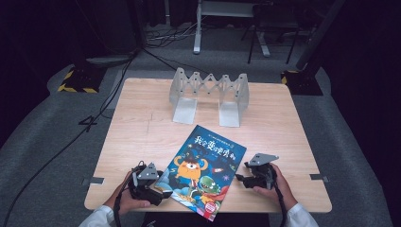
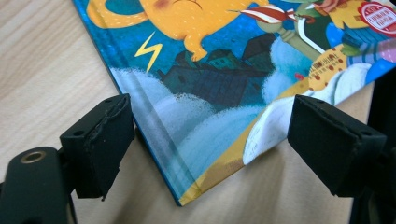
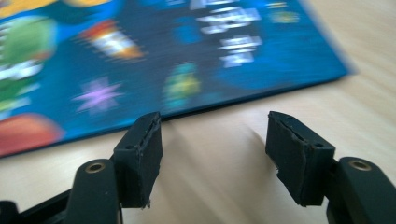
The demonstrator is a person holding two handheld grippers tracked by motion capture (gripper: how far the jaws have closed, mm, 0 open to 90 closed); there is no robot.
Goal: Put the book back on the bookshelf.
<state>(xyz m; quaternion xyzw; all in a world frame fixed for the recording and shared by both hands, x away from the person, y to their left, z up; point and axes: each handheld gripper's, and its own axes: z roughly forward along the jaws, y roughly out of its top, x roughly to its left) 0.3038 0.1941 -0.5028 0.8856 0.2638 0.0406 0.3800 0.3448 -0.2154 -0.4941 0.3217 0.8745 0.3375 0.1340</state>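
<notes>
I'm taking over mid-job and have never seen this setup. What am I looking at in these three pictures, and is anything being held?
There is no robot arm: a person holds a two-jaw tool in each hand. The high view looks down on a wooden table. On it lie a picture book and, farther back, a grey expanding book stand.

The other two pictures come from cameras riding on the tools, looking along their black jaws. The left gripper has its jaws open on either side of the book's near corner, not pressing on it. The right gripper is open over bare table just short of the book's edge; that picture is blurred.

Nothing is held yet.
</notes>
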